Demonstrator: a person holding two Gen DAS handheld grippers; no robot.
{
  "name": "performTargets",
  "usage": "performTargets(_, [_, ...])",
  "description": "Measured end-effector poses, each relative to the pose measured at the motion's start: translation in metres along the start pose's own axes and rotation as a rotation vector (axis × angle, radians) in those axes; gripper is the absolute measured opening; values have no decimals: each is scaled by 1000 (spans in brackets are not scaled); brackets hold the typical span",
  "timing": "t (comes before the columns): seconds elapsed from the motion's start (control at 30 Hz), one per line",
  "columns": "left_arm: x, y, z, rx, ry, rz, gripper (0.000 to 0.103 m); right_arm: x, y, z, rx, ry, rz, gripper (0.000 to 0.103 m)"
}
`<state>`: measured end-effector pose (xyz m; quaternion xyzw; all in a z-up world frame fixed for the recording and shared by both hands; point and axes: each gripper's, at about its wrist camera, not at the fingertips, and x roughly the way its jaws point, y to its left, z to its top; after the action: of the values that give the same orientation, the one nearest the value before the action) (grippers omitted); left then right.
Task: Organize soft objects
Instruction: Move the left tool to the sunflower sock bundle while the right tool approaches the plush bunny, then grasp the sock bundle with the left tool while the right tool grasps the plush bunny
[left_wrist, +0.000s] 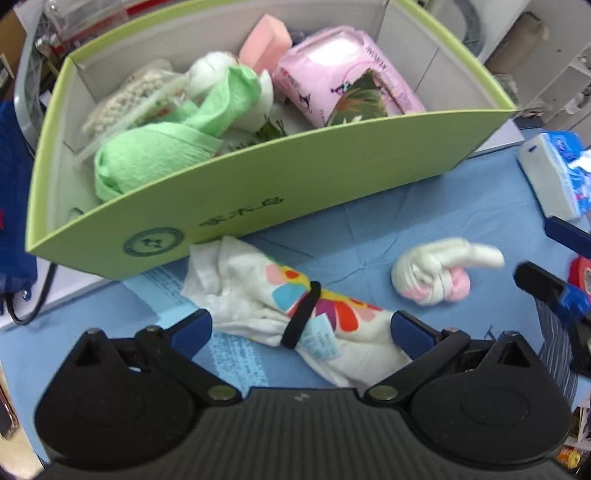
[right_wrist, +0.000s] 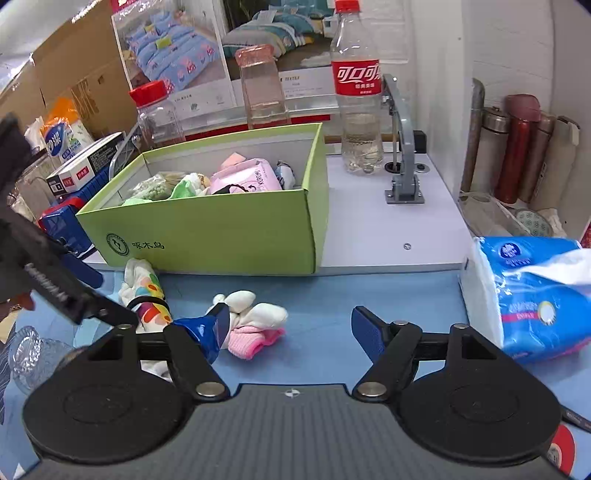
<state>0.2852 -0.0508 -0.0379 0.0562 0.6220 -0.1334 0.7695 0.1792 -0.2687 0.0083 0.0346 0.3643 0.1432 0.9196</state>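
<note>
Green box (right_wrist: 221, 236) is partly filled. Rolled floral cloth (left_wrist: 295, 310) and pink-white sock bundle (left_wrist: 432, 280) remain on the surface (right_wrist: 317, 295). Both grippers, left (left_wrist: 301, 326) and right (right_wrist: 291, 328), are apart and empty.

Matt green cardboard box (right_wrist: 229, 236), soft cotton sock bundle (left_wrist: 295, 306), glossy plastic tissue pack (right_wrist: 532, 295).

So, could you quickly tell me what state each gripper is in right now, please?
Left gripper: open, jaws either side of the banded white cloth roll, not closed on it.
Right gripper: open, holding nothing.
</note>
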Motion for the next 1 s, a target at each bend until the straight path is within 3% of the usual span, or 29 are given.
performTargets(0.13, [16, -4, 3, -5, 54, 69, 103, 0, -4, -4, -5, -18, 21, 59])
performTargets(0.27, [18, 14, 1, -34, 94, 80, 102, -5, -9, -7, -4, -38, 29, 59])
performTargets(0.6, [0, 110, -27, -213, 67, 141, 102, -10, -4, 0, -10, -58, 29, 59])
performTargets(0.83, [-14, 183, -80, -336, 45, 108, 102, -11, 15, 8, -36, -66, 49, 59])
performTargets(1.0, [-28, 209, -131, -328, 2, 105, 102, -13, 32, 11, -68, -63, 55, 60])
